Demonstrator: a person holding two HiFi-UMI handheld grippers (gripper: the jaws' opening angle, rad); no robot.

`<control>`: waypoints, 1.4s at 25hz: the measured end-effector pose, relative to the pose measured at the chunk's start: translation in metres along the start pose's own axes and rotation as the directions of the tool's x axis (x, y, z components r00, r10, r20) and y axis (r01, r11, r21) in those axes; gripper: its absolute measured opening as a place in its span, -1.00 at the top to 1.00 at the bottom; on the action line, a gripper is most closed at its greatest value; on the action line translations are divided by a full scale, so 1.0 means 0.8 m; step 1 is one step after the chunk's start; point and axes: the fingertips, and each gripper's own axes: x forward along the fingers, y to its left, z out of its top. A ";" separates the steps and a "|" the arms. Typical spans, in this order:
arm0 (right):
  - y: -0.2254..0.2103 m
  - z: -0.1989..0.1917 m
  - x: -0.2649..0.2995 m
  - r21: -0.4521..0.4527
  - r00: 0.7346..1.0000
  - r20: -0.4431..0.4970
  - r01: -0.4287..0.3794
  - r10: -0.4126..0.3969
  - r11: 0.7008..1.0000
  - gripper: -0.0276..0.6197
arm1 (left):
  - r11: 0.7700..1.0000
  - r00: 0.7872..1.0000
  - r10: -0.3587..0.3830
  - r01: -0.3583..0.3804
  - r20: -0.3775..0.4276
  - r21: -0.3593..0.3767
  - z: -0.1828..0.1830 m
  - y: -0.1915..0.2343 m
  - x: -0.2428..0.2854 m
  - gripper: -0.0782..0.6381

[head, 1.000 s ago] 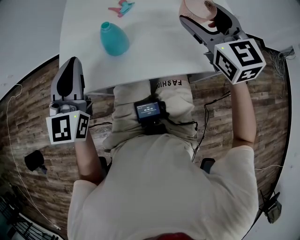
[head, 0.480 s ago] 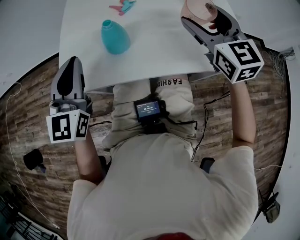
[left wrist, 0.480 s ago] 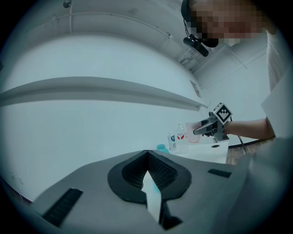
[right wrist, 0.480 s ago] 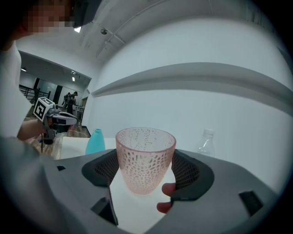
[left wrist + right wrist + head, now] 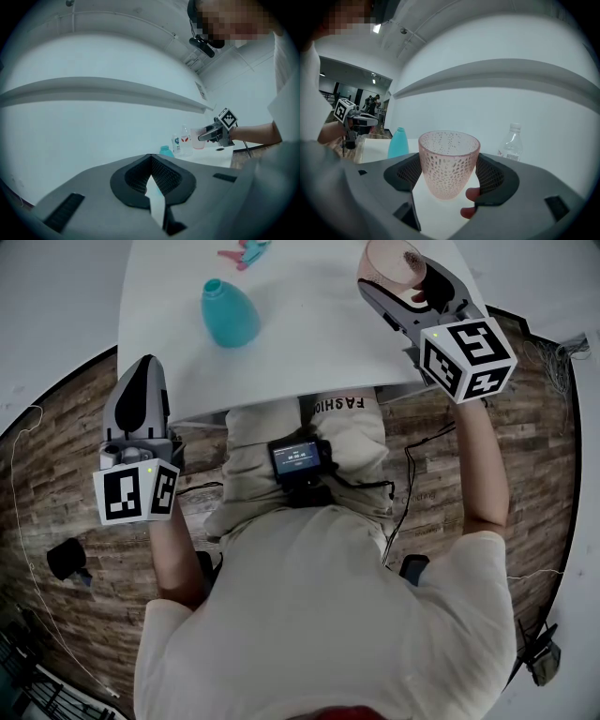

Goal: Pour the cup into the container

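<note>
Clamping pink cup [image 5: 449, 159], right tool [image 5: 450, 173]; left tool [image 5: 151, 164] closed, empty; contents unclear, possibly none.

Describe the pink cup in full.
The cup is see-through pink, plastic or glass by its look, with a dimpled wall that narrows toward the base. It stands upright, mouth up, clamped at its sides between the jaws of the right claw, over the white table. Whether anything is inside cannot be told.

Left hand-held gripper [image 5: 141, 385] held low beside the body, jaws together and empty; right arm extended forward, its hand-held gripper [image 5: 405, 285] clamped around an upright cup [image 5: 449, 161].
</note>
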 end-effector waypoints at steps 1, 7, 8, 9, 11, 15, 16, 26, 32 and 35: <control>0.000 -0.002 0.001 0.005 1.000 -0.002 -0.002 0.002 1.000 -0.20 | 1.000 1.000 -0.004 0.004 -0.004 0.000 -0.001 -0.001 0.001 0.76; 0.007 -0.011 0.006 0.020 1.000 -0.017 -0.019 0.019 1.000 -0.20 | 1.000 0.999 -0.029 0.029 -0.023 -0.007 -0.008 -0.007 0.000 0.76; 0.008 -0.012 0.007 0.020 1.000 -0.020 -0.021 0.021 1.000 -0.20 | 0.999 0.999 -0.032 0.032 -0.025 -0.009 -0.008 -0.008 0.000 0.76; 0.009 -0.013 0.008 0.021 0.999 -0.023 -0.022 0.023 1.000 -0.20 | 0.999 0.999 -0.035 0.034 -0.027 -0.011 -0.008 -0.008 0.000 0.76; 0.010 -0.016 0.009 0.024 0.999 -0.029 -0.026 0.026 0.999 -0.20 | 0.999 0.999 -0.039 0.039 -0.031 -0.013 -0.009 -0.010 0.000 0.76; 0.012 -0.025 0.013 0.031 0.999 -0.042 -0.032 0.034 0.999 -0.20 | 0.999 0.998 -0.051 0.050 -0.038 -0.020 -0.012 -0.012 0.001 0.76; 0.013 -0.026 0.013 0.032 0.998 -0.045 -0.034 0.035 0.999 -0.20 | 0.998 0.998 -0.054 0.053 -0.039 -0.022 -0.013 -0.013 0.001 0.76; 0.018 -0.045 0.021 0.047 0.996 -0.077 -0.051 0.055 0.998 -0.20 | 0.998 0.997 -0.064 0.062 -0.046 -0.028 -0.017 -0.016 0.001 0.76; 0.019 -0.056 0.026 0.056 0.993 -0.096 -0.057 0.062 0.997 -0.20 | 0.997 0.996 -0.065 0.064 -0.054 -0.033 -0.020 -0.015 0.001 0.76; 0.021 -0.062 0.029 0.060 0.992 -0.107 -0.063 0.069 0.996 -0.20 | 0.997 0.996 -0.065 0.063 -0.058 -0.034 -0.022 -0.015 0.001 0.76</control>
